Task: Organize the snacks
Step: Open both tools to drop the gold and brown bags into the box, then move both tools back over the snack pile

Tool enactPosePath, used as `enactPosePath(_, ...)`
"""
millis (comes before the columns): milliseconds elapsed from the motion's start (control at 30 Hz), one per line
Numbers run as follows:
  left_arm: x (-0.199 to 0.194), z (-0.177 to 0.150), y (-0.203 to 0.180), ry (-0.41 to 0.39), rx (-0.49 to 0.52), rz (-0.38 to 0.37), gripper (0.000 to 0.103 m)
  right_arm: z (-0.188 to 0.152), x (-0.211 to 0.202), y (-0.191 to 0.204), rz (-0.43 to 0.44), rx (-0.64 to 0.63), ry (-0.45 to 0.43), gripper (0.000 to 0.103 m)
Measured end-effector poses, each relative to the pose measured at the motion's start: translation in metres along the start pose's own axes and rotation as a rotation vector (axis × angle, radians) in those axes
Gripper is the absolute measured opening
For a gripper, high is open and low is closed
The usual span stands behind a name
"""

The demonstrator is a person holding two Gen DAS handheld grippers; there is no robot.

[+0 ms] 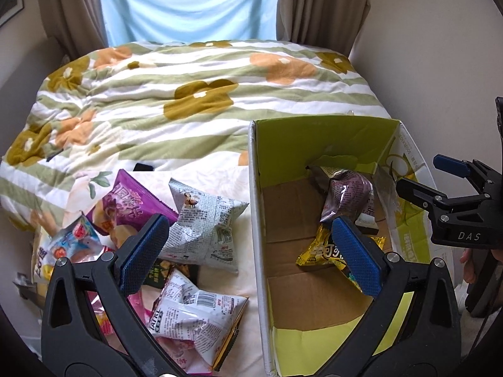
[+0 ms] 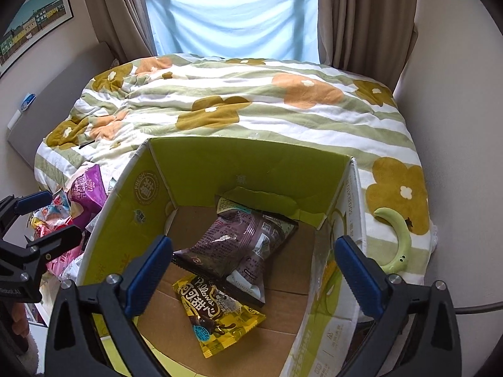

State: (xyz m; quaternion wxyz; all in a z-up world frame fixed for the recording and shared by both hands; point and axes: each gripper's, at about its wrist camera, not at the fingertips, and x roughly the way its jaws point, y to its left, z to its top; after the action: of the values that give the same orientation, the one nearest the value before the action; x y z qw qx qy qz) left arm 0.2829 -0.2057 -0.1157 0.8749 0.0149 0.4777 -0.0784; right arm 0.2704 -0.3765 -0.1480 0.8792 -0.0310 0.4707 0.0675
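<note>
A cardboard box with green inner walls stands open on the bed. Inside it lie a dark purple packet and a yellow packet. My right gripper hangs open above these two, holding nothing; it also shows at the box's right side. My left gripper is open and empty, astride the box's left wall. Left of the box is a pile of snacks: a newsprint bag, a purple bag and a white bag.
A flowered, green-striped quilt covers the bed beyond the box. A green crescent-shaped object lies on the quilt to the right of the box. Walls close in on both sides, and curtains hang at the window behind.
</note>
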Motion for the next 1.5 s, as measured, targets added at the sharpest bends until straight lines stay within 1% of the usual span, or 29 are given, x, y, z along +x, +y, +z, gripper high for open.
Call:
enactPosePath(133, -0.026, 0.003, 0.006, -0.041, -0.018, 0.006, 0.102, 0.002, -0.019, 0.004, -0.054, -0.029, -0.027, 0.102)
enactPosePath(267, -0.055, -0.003, 0.018, -0.079, -0.032, 0.009, 0.102, 0.0, -0.045, 0.011, -0.058, -0.022, -0.069, 0.102)
enactPosePath(433, -0.095, -0.023, 0.043, -0.141, -0.027, 0.023, 0.102, -0.01, -0.075, 0.034, -0.052, 0.0, -0.11, 0.102)
enactPosePath(533, -0.115, -0.04, 0.068, -0.151, -0.027, 0.011, 0.102, -0.021, -0.093, 0.056, -0.062, 0.019, -0.14, 0.102)
enactPosePath(633, -0.134, -0.058, 0.095, -0.169, -0.018, 0.018, 0.102, -0.034, -0.11, 0.083, -0.071, 0.036, -0.171, 0.102)
enactPosePath(733, -0.149, -0.077, 0.125, -0.175, -0.01, 0.006, 0.102, -0.048, -0.125, 0.111, -0.06, 0.065, -0.204, 0.102)
enactPosePath(900, -0.169, -0.115, 0.172, -0.187, 0.016, -0.001, 0.102, -0.078, -0.139, 0.163, -0.064, 0.12, -0.241, 0.102)
enactPosePath(1067, -0.174, -0.149, 0.21, -0.167, 0.043, -0.038, 0.102, -0.105, -0.141, 0.209, -0.07, 0.154, -0.239, 0.102)
enactPosePath(1233, -0.165, -0.176, 0.235, -0.14, 0.071, -0.065, 0.102, -0.129, -0.127, 0.24, -0.055, 0.198, -0.212, 0.102)
enactPosePath(1367, -0.148, -0.197, 0.245, -0.112, 0.107, -0.092, 0.102, -0.147, -0.105, 0.258, -0.054, 0.217, -0.186, 0.102)
enactPosePath(1500, -0.119, -0.211, 0.242, -0.071, 0.145, -0.125, 0.102, -0.161, -0.076, 0.269, -0.045, 0.231, -0.152, 0.102)
